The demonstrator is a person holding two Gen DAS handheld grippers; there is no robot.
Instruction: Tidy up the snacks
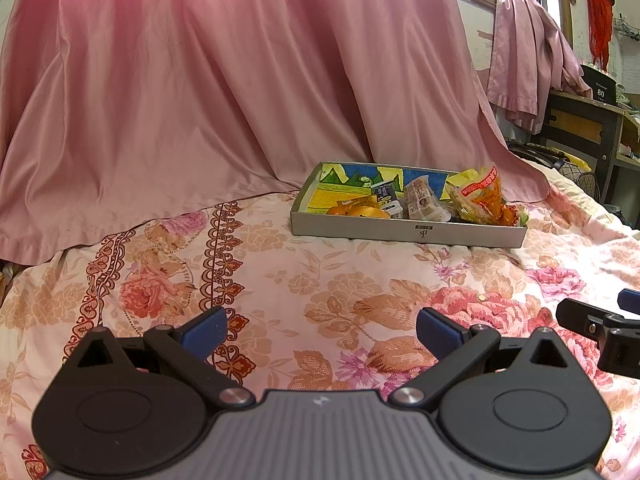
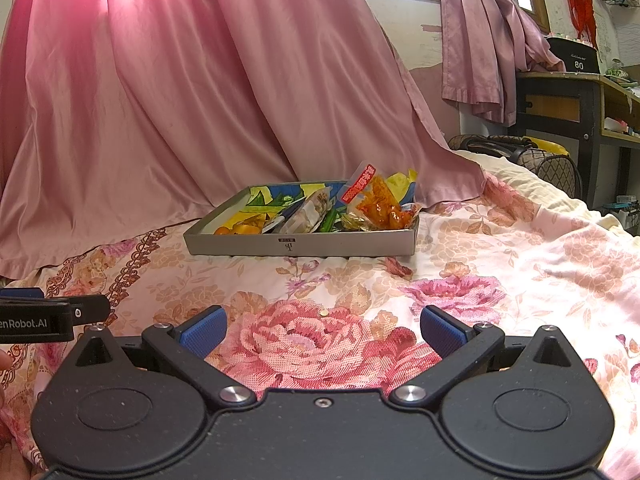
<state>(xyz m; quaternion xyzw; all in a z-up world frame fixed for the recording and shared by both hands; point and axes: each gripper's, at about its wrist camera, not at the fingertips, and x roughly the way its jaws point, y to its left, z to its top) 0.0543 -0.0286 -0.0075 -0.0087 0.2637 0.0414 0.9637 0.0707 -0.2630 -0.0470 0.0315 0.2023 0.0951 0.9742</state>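
Observation:
A shallow grey cardboard box [image 1: 408, 233] with a colourful printed lining sits on the floral bedspread and holds several snack packets. An orange-red packet [image 1: 486, 196] stands at its right end, a clear wrapped snack [image 1: 422, 200] in the middle, oranges [image 1: 358, 212] at the left. The box also shows in the right wrist view [image 2: 300, 242], with the orange-red packet [image 2: 376, 200] at its right end. My left gripper [image 1: 322, 330] is open and empty, well short of the box. My right gripper [image 2: 322, 330] is open and empty, also short of it.
A pink satin sheet [image 1: 220, 80] drapes behind the box. The floral bedspread [image 1: 320, 288] lies between grippers and box. A dark desk [image 2: 560, 104] and a quilted bag [image 2: 552, 164] stand at the right. The right gripper's side shows at the left view's right edge [image 1: 600, 324].

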